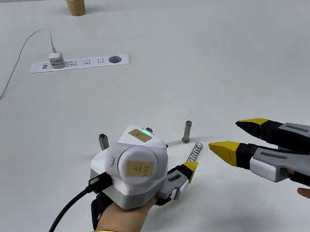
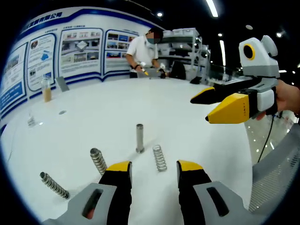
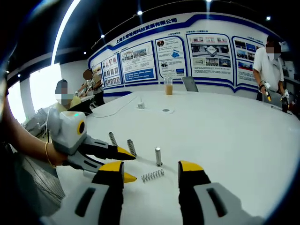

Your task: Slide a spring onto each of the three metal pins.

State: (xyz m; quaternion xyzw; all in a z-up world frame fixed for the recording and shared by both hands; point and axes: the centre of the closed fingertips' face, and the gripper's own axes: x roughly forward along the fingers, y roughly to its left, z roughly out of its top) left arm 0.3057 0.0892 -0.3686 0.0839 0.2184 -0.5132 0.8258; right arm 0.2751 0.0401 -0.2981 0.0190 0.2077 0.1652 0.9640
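Observation:
A bare metal pin (image 1: 186, 131) stands upright on the white table (image 1: 204, 67). A loose spring (image 1: 195, 151) lies just in front of it. Left of them stands a pin with a spring on it (image 1: 103, 142); in the left gripper view a second sprung pin (image 2: 54, 185) shows farther left. My left gripper (image 1: 185, 168) rests low on the table, open, its tips just short of the loose spring (image 2: 160, 158) and nothing between them. My right gripper (image 1: 225, 135) hovers to the right, open and empty, pointing at the bare pin (image 3: 158, 156) and spring (image 3: 153, 176).
A white power strip (image 1: 80, 62) with a plugged charger and cable lies at the far left. A brown cup (image 1: 75, 5) stands at the table's far edge. A black cable (image 1: 66, 215) trails from the left gripper. People stand in the background.

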